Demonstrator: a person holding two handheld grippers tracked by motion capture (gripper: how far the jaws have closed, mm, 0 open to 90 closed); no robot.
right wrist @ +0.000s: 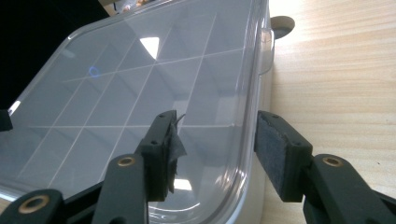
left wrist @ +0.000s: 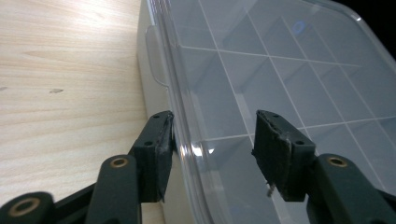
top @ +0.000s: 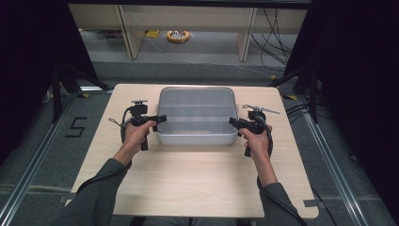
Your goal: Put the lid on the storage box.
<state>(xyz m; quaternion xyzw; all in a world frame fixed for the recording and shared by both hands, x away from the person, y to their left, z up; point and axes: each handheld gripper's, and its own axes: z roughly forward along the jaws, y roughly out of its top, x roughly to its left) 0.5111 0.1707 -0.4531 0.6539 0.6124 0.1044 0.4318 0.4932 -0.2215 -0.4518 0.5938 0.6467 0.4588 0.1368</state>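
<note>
The clear-lidded box (top: 196,116) sits on the far half of the worktop (top: 197,179), centred left to right, its long sides running across in front of me. My left gripper (top: 160,117) is at the box's left end near the front corner, my right gripper (top: 234,122) at the right end near the front corner, so I flank the box from both sides. In the left gripper view, my left gripper (left wrist: 214,137) straddles the lid's edge (left wrist: 180,135): one pad is touching or just off the outer rim where the lid meets the white wall, the other hangs over the clear lid with a gap below it, so the jaws are spread and not pinching. A small latch tab (left wrist: 156,56) projects from the wall farther along that side. In the right gripper view, my right gripper (right wrist: 215,135) likewise brackets the lid rim (right wrist: 250,130): one pad is over the lid, the other stands outside the wall above bare wood, apart from the box; spread, nothing gripped. A latch tab (right wrist: 265,49) shows farther along this edge too, and a round notch (right wrist: 281,23) in the worktop lies just past the box's corner. Through the lid I see the dividing walls of a grid of compartments; contents are too faint to tell. Open room: bare wood on the near half of the worktop, and narrow strips of wood to the left and right of the box, where my hands (top: 136,136) (top: 256,139) are. The box's far edge lies close to the worktop's far edge.
</note>
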